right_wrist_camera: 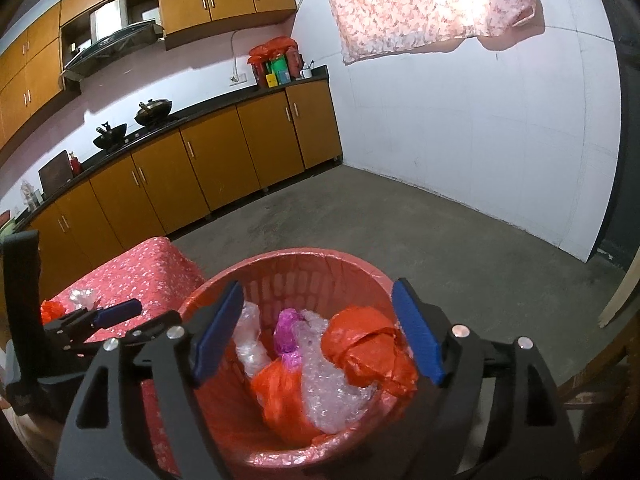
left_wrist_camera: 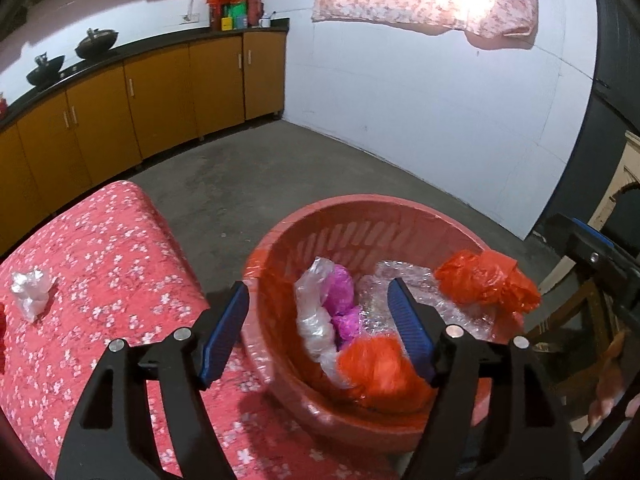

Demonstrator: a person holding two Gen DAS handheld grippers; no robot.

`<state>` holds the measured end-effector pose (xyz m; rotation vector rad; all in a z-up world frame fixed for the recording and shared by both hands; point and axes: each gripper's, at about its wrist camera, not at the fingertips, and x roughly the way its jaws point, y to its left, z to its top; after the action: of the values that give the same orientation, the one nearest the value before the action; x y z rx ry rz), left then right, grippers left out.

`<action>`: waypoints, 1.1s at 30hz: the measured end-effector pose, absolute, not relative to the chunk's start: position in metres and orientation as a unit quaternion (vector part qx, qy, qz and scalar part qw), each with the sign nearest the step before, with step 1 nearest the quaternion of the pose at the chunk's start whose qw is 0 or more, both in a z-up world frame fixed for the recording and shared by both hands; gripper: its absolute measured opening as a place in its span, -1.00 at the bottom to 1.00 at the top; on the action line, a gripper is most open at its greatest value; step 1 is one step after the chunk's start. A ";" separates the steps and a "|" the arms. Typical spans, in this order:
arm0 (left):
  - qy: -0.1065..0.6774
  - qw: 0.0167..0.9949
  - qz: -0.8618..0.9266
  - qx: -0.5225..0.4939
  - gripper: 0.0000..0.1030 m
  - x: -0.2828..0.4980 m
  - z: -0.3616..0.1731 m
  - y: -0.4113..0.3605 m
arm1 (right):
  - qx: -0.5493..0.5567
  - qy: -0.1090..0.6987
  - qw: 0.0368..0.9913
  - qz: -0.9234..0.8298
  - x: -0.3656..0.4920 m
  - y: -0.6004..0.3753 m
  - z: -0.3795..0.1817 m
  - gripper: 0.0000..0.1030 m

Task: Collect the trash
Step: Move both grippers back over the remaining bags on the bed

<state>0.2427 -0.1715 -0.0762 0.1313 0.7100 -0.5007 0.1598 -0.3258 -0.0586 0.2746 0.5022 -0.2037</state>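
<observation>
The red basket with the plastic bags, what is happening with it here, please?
A person holding two grippers is collecting trash into the red basket. Both the left gripper and the right gripper are open and empty above it. An orange bag lies on top of bubble wrap, with a purple bag also inside. On the floral table a crumpled clear bag is not yet collected.

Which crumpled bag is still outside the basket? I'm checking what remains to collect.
The clear crumpled bag lying on the floral tablecloth; the orange, purple and other clear ones are already inside the red basket.
</observation>
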 end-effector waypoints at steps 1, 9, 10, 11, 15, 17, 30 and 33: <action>0.342 0.907 -0.238 0.062 0.41 0.242 -0.075 -0.169 | 0.134 0.246 0.955 -0.100 0.159 -0.325 -0.058 0.50; 0.323 0.925 -0.196 0.043 0.46 0.238 -0.060 -0.129 | 0.124 0.235 0.959 -0.099 0.155 -0.318 -0.045 0.50; 0.321 0.927 -0.190 0.040 0.48 0.237 -0.058 -0.122 | 0.120 0.232 0.960 -0.098 0.154 -0.315 -0.042 0.50; 0.317 0.930 -0.182 0.035 0.49 0.235 -0.055 -0.112 | 0.117 0.231 0.961 -0.097 0.154 -0.313 -0.039 0.50; 0.301 0.942 -0.149 0.025 0.52 0.229 -0.046 -0.076 | 0.106 0.225 0.965 -0.085 0.157 -0.298 -0.027 0.50; 0.294 0.947 -0.125 0.019 0.52 0.226 -0.043 -0.050 | 0.099 0.225 0.967 -0.073 0.162 -0.283 -0.023 0.53; 0.289 0.953 0.086 0.002 0.85 0.239 -0.050 0.120 | 0.042 0.268 0.961 0.056 0.218 -0.120 -0.040 0.55; 0.303 0.946 0.117 -0.003 0.89 0.255 -0.060 0.148 | 0.042 0.287 0.954 0.076 0.236 -0.088 -0.049 0.55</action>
<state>0.2550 0.1484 -0.0600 -0.0056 0.6181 0.2392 0.2358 -0.0880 -0.0494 0.0860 0.5824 0.1547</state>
